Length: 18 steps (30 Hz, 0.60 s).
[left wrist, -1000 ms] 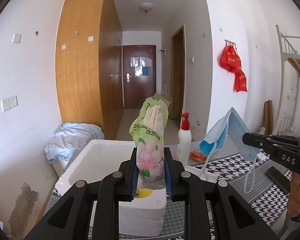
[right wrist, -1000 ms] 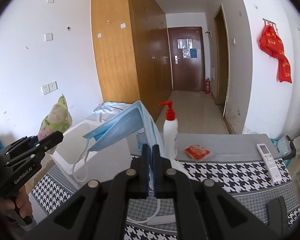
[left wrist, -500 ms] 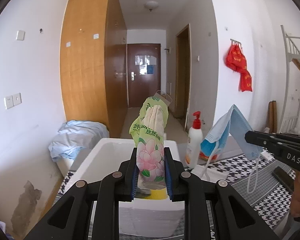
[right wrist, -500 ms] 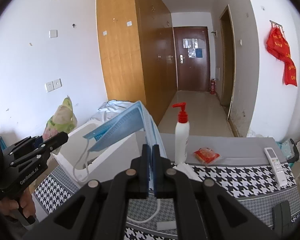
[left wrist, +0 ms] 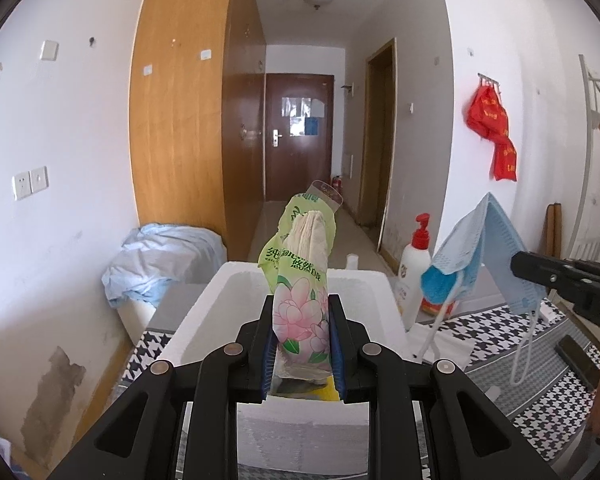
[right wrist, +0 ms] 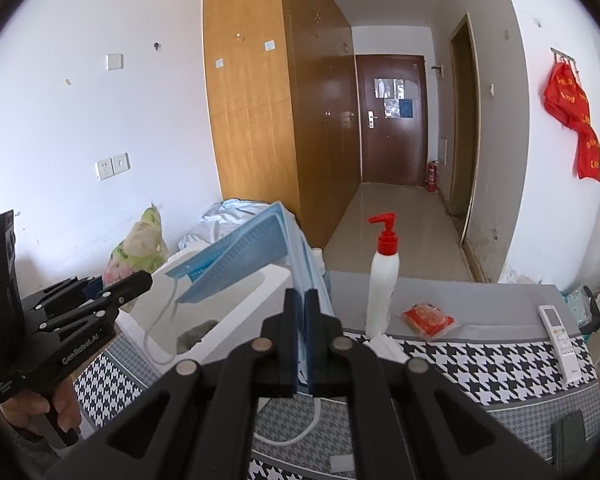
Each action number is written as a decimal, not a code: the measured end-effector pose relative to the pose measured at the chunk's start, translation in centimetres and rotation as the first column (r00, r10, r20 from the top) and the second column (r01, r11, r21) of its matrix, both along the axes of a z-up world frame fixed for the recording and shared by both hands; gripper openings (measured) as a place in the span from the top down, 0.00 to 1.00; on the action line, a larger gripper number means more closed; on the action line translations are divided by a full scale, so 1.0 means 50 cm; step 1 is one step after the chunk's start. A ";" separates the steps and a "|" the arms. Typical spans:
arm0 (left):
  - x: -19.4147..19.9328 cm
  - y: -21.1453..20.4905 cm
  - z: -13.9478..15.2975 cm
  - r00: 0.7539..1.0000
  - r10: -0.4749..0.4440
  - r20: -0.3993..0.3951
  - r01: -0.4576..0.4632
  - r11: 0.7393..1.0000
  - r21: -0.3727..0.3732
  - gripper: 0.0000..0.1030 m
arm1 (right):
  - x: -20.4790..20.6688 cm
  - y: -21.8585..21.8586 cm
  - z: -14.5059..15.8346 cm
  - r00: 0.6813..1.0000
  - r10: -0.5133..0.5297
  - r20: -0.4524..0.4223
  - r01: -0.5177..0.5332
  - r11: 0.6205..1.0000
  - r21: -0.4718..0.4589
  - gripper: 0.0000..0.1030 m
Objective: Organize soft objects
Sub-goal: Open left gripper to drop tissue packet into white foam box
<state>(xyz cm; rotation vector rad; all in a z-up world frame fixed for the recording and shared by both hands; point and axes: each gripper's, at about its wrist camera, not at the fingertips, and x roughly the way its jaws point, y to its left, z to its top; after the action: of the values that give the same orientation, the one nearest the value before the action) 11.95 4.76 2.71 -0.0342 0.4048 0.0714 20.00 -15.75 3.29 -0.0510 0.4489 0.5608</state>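
My left gripper [left wrist: 302, 304] is shut on a flowered green tissue pack [left wrist: 300, 280], held upright over the near rim of a white foam box [left wrist: 204, 312]. The same pack [right wrist: 136, 248] shows at the left of the right wrist view, above the box [right wrist: 236, 312]. My right gripper [right wrist: 300, 300] is shut on blue face masks [right wrist: 244, 256], whose ear loops hang down toward the box. In the left wrist view those masks [left wrist: 480, 252] hang from the right gripper's tip [left wrist: 520, 268], right of the box.
A white pump bottle with a red top [right wrist: 384, 276] stands on the houndstooth-covered table [right wrist: 480, 364], with a red packet [right wrist: 428, 318] and a white remote [right wrist: 558, 332] nearby. A dark phone [left wrist: 580, 356] lies at the right. A blue bundle of cloth [left wrist: 160, 256] sits beyond the box.
Both grippers have drifted toward the foam box with their loads. The tissue pack now sits over the box's near rim, and the bottle looks nearer.
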 end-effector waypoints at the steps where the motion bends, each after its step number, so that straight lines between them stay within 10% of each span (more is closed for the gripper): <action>1: 0.000 0.002 -0.002 1.000 0.000 -0.003 0.000 1.000 0.002 0.75 | 0.001 0.001 0.000 1.000 -0.002 0.000 0.002 1.000 -0.001 0.95; 4: 0.010 0.007 -0.005 1.000 -0.001 -0.018 0.001 1.000 0.005 0.71 | 0.003 0.003 0.001 1.000 -0.005 0.000 0.005 1.000 -0.002 0.95; 12: 0.005 0.027 -0.002 1.000 0.026 0.014 -0.026 1.000 0.004 0.11 | 0.005 0.004 0.003 1.000 -0.013 0.001 0.013 1.000 -0.006 0.95; 18: -0.010 0.041 0.004 0.996 0.075 0.044 -0.076 0.997 0.015 0.01 | 0.012 0.017 0.008 1.000 -0.006 -0.007 0.006 1.000 -0.008 0.95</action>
<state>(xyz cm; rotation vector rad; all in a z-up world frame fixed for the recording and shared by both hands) 11.47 6.83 2.91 -0.0349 0.3591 0.1482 20.61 -14.89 3.69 -0.0556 0.4583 0.5533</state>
